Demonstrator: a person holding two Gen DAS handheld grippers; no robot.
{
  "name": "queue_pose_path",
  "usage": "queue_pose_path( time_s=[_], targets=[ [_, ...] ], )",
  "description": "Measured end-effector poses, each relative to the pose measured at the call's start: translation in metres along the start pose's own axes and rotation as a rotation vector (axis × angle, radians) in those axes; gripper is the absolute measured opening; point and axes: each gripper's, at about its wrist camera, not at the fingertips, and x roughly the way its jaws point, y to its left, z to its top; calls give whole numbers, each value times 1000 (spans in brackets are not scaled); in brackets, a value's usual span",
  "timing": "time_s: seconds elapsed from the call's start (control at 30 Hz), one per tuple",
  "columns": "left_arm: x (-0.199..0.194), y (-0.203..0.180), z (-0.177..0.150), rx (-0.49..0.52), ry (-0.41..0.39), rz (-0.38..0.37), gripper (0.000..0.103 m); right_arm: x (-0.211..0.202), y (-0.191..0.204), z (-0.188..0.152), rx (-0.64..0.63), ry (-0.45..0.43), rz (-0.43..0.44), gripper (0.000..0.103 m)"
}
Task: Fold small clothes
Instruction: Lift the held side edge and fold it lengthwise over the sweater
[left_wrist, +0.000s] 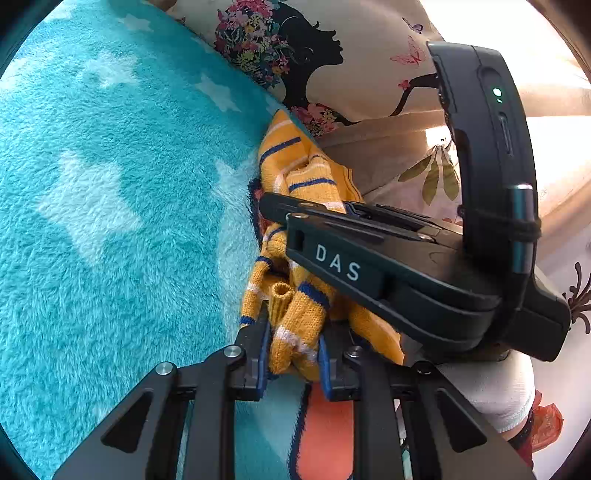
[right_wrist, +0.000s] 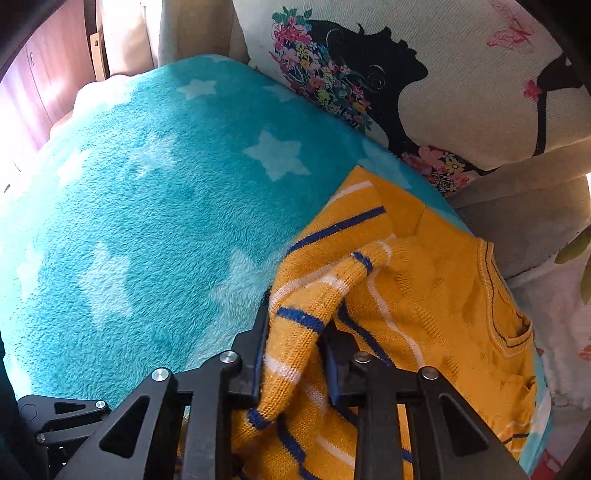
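A small yellow knit sweater (right_wrist: 424, 295) with blue and white stripes lies on a turquoise fleece blanket (right_wrist: 147, 221) with pale stars. My right gripper (right_wrist: 295, 354) is shut on a bunched sleeve of the sweater, the knit pinched between its blue pads. In the left wrist view my left gripper (left_wrist: 291, 347) is shut on another bunched fold of the sweater (left_wrist: 291, 325), a ribbed cuff sticking up between its fingers. The right gripper's black body (left_wrist: 406, 266) crosses just beyond it, over the sweater. The sweater's neckline (right_wrist: 506, 325) points right.
A cushion (right_wrist: 443, 92) printed with a black silhouette and flowers leans at the blanket's far edge. Beige upholstery (right_wrist: 517, 206) runs behind the sweater. A wooden cabinet (right_wrist: 44, 81) stands far left. A white sleeve (left_wrist: 495, 395) shows at the right.
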Motion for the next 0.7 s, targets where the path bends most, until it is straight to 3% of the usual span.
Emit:
queue_pose_path(
  time_s=[0.3,0.5,0.7],
  targets=[
    [-15,-42,-11,102,-36,45,19,-55,-36,-39,116,-151,96,15],
    [-11,-80,-14,173,-33,20,19,-89,-65,-56,191,-251,152,15],
    [14,-116,-15,220,13,-15,19,-110,-97,-78,245,-302,147,15]
  ],
)
